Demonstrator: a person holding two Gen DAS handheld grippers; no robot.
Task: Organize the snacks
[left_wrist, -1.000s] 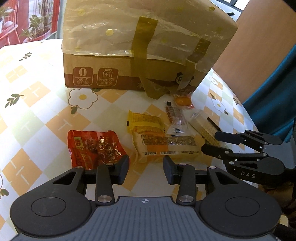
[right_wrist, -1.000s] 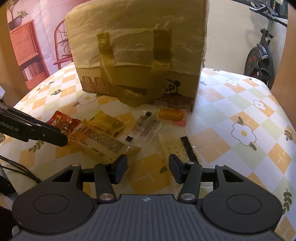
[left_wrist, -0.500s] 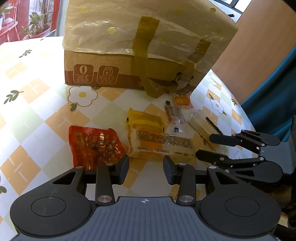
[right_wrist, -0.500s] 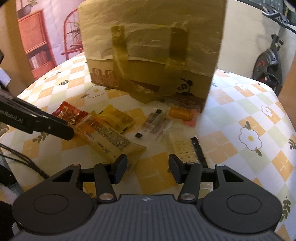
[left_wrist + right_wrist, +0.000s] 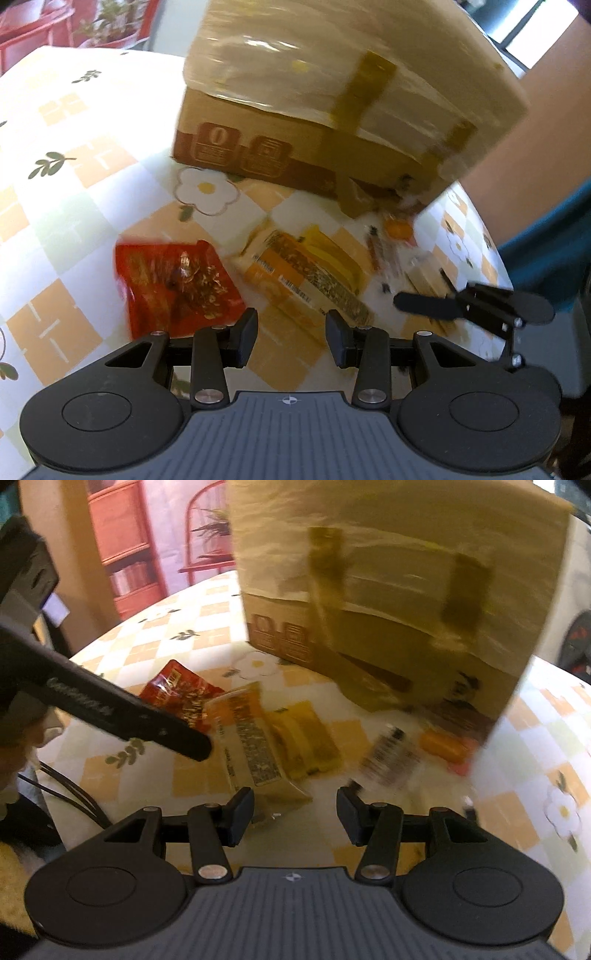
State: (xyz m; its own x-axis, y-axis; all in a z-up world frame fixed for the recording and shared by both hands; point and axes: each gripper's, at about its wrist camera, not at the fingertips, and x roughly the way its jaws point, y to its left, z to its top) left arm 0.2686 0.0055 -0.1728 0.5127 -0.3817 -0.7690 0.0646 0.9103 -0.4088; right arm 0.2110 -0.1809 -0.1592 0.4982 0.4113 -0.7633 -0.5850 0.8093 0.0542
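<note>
Left claw (image 5: 291, 338) gaping, empty, red snack packet (image 5: 177, 282) just ahead-left

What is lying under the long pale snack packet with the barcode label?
The long pale snack packet overlaps a yellow wrapped snack on the flowered checked tablecloth. How much yellow wrapper continues beneath is covered.

Both views smear with motion blur; daylight blows out the tablecloth (image 5: 74, 155) at left, fisheye bending the edges, the cardboard box (image 5: 388, 602) dim and streaky.
</note>
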